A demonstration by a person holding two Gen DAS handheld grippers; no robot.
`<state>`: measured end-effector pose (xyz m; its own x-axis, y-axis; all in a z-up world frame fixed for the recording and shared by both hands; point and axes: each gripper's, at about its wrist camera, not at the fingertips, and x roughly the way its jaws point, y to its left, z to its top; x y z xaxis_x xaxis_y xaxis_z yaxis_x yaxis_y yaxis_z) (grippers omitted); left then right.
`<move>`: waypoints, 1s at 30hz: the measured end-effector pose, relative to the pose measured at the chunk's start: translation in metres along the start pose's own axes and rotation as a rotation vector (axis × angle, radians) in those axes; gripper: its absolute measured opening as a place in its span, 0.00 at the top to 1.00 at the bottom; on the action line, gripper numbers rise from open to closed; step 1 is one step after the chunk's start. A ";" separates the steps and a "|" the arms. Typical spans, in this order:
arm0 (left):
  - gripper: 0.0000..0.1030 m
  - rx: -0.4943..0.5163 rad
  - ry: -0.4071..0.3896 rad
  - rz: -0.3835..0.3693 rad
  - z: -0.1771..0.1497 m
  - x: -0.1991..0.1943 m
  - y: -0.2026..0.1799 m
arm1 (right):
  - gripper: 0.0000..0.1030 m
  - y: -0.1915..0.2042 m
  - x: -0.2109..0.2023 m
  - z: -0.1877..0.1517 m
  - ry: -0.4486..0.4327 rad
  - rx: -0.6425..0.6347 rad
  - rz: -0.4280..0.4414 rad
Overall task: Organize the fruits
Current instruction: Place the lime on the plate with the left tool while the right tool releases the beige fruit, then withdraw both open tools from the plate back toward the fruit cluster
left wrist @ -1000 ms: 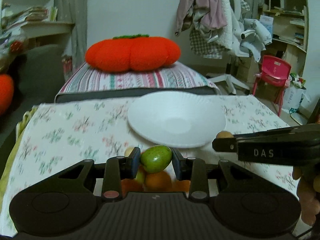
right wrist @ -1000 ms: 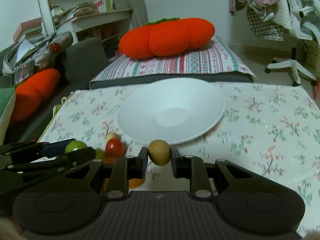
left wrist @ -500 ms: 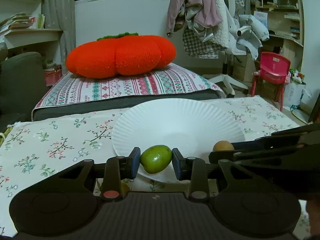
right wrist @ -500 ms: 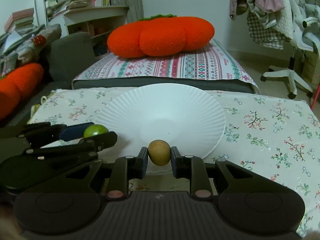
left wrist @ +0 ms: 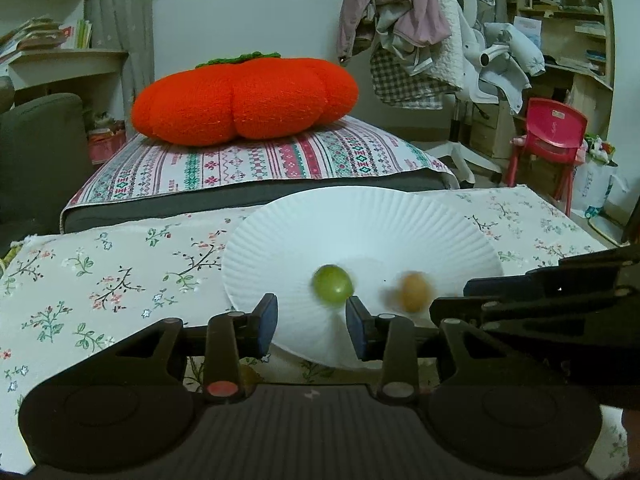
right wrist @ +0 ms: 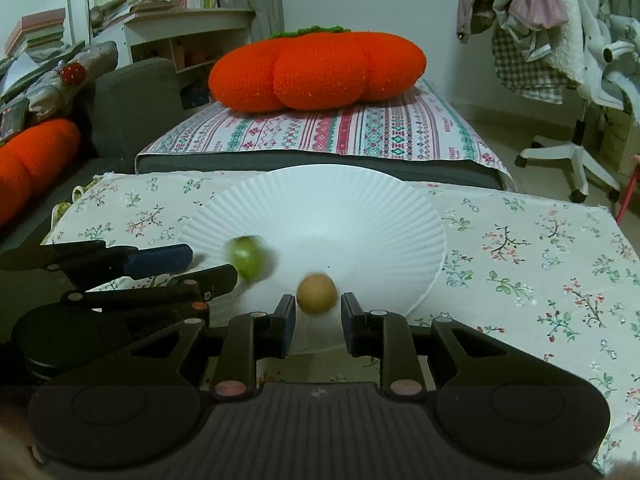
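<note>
Left tool (left wrist: 311, 322): jaws have just been opening, now apart, nothing between the pads
Right tool (right wrist: 316, 320): jaws apart, clear of the fruit
Green fruit (left wrist: 332, 284): blurred, on the plate just past the left tool
Brown fruit (right wrist: 316, 293): on the plate, near edge
Paper plate (right wrist: 360, 216): on the floral worktop (right wrist: 540, 264)
Orange cushion (left wrist: 244, 102): on the striped bed beyond
</note>
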<state>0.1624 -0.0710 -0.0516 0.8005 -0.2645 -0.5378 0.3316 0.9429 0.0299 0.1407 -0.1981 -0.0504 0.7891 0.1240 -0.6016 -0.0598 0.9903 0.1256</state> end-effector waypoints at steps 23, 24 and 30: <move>0.72 -0.054 0.040 0.075 0.002 -0.046 0.016 | 0.41 0.001 -0.029 0.001 -0.026 0.030 -0.045; 0.71 -0.057 0.044 0.085 0.001 -0.051 0.018 | 0.40 0.000 -0.031 0.000 -0.024 0.036 -0.043; 0.65 -0.142 0.064 0.090 -0.007 -0.078 0.034 | 0.32 -0.004 -0.049 -0.008 -0.013 0.100 -0.024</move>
<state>0.1077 -0.0169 -0.0142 0.7890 -0.1685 -0.5908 0.1827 0.9825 -0.0363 0.0978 -0.2074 -0.0277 0.7975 0.0984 -0.5952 0.0202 0.9817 0.1895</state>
